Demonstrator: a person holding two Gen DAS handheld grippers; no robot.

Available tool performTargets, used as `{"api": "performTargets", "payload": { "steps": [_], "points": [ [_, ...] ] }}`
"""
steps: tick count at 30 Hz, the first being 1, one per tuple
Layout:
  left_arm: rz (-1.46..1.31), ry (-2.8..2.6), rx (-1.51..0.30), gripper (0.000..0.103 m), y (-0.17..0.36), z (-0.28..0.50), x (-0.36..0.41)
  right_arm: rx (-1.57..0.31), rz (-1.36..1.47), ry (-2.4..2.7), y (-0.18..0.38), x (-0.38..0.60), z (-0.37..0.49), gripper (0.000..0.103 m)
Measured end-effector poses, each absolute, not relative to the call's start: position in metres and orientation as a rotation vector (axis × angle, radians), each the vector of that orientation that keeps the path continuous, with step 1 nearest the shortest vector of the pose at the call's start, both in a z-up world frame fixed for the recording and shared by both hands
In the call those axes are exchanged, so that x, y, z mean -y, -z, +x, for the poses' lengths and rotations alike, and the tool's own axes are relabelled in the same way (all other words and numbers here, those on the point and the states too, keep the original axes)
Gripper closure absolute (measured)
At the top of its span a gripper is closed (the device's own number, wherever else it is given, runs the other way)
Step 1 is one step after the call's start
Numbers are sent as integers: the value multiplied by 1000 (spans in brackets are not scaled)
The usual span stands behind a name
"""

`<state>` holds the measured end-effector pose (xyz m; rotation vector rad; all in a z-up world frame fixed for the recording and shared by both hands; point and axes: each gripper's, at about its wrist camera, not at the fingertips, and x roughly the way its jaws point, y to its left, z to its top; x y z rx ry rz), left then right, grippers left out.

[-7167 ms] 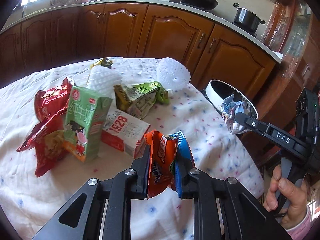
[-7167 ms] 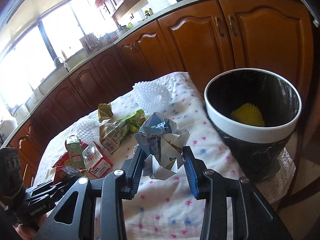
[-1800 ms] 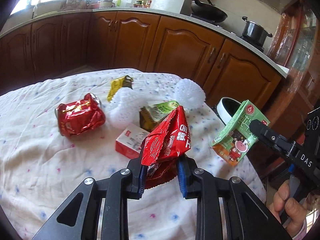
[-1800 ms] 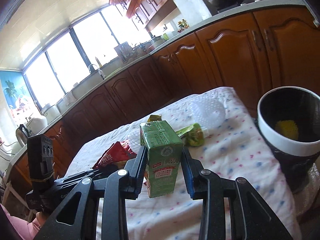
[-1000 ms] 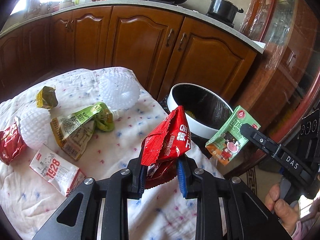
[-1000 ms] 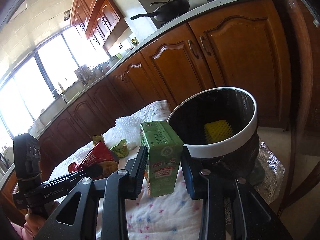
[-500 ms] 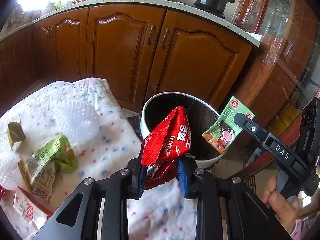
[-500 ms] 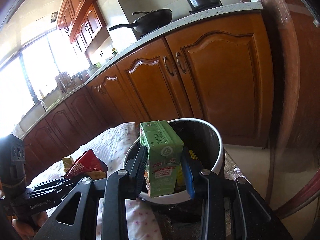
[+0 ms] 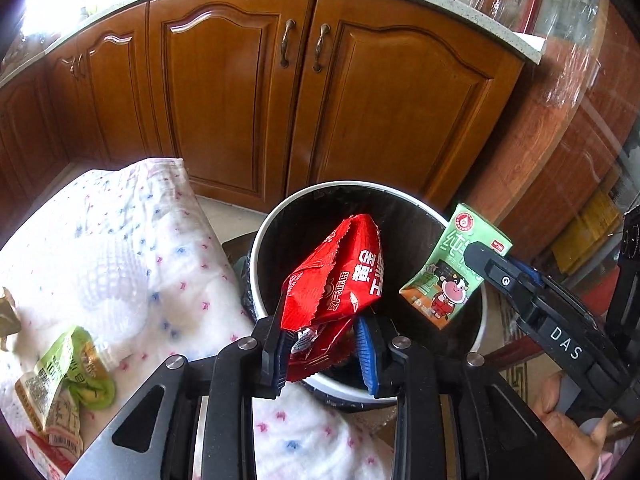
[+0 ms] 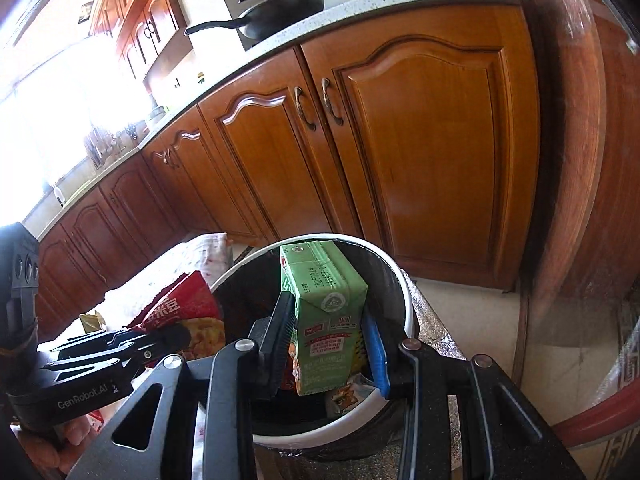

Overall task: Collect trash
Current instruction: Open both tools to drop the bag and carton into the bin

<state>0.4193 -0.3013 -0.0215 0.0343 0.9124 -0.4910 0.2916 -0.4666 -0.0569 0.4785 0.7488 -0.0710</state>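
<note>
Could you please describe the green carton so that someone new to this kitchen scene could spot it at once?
Find the white-rimmed black bin by the wooden cabinet doors. Above its opening, the right gripper clamps the green carton, a boxy milk pack with a cartoon cow, unlike the crinkled red snack bag beside it.

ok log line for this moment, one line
left gripper: shut on red snack bag | right gripper: shut on green carton | both over trash bin | not released
</note>
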Motion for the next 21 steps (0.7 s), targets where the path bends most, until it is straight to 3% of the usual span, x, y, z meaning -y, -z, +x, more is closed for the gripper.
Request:
{"api": "performTargets", "payload": {
  "steps": [7, 9, 10, 11, 12, 17, 21],
  "points": [
    [33, 486, -919, 65, 25, 427, 312, -777, 489, 61, 65, 472, 299, 68],
    [36, 482, -915, 44, 25, 425, 311, -782, 491, 52, 65, 472, 302, 65],
    [36, 479, -908, 41, 24, 423, 310, -781, 493, 53, 65, 473, 302, 63],
    [35, 474, -903, 36, 24, 421, 309, -782, 496, 55, 65, 473, 302, 54],
    [31, 471, -902, 34, 23, 418, 307, -784, 503, 51, 64, 474, 303, 45],
    [-6, 475, -900, 34, 23, 402, 288, -758, 515, 53, 57, 472, 292, 39],
    [-27, 470, -901, 33, 26, 381, 268, -725, 534, 40, 49, 467, 277, 23]
  ]
}}
